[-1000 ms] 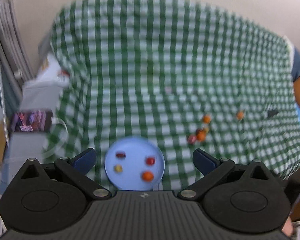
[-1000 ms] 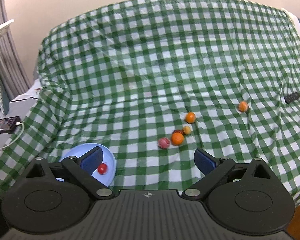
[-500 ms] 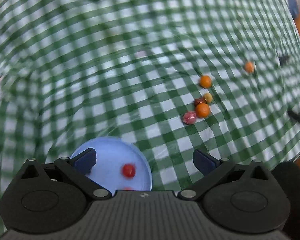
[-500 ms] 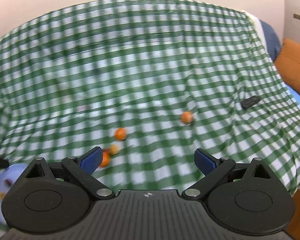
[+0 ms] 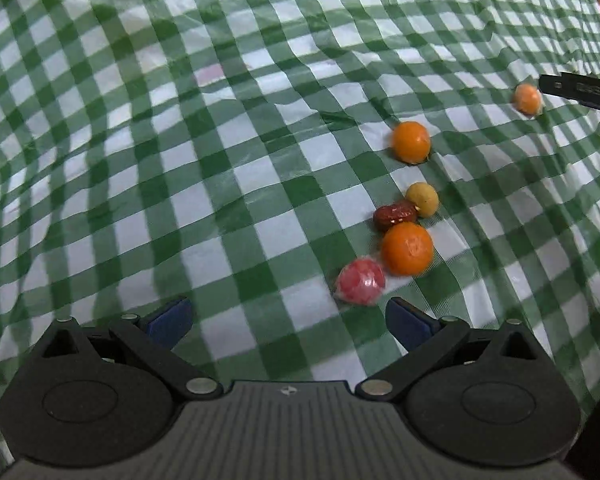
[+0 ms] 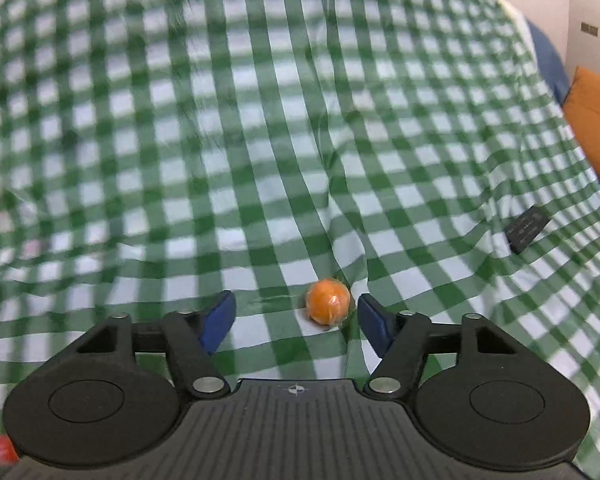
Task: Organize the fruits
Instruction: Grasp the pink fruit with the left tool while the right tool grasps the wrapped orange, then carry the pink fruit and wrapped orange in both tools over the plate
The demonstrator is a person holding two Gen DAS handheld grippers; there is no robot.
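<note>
On the green-checked cloth [image 5: 228,184] lies a cluster of fruits: a pink wrapped ball [image 5: 359,286], a large orange [image 5: 407,248], a dark red date [image 5: 395,216], a yellow fruit [image 5: 422,199] and a smaller orange [image 5: 411,141]. My left gripper [image 5: 288,312] is open and empty, its right fingertip just below the pink ball. A lone wrapped orange [image 6: 327,301] [image 5: 527,98] lies between the fingers of my right gripper [image 6: 295,306], nearer the right one. Its jaws are closing and do not press on the orange.
A small black flat object [image 6: 528,229] lies on the cloth to the right. An orange cushion [image 6: 596,128] sits past the cloth's right edge. A black bar [image 5: 580,90] enters the left wrist view beside the lone orange. A blurred red thing [image 6: 0,448] shows at bottom left.
Both grippers have dropped closer to the cloth. The blue plate has left the left wrist view. My right gripper has swung right to the lone orange, and its fingers have narrowed.
</note>
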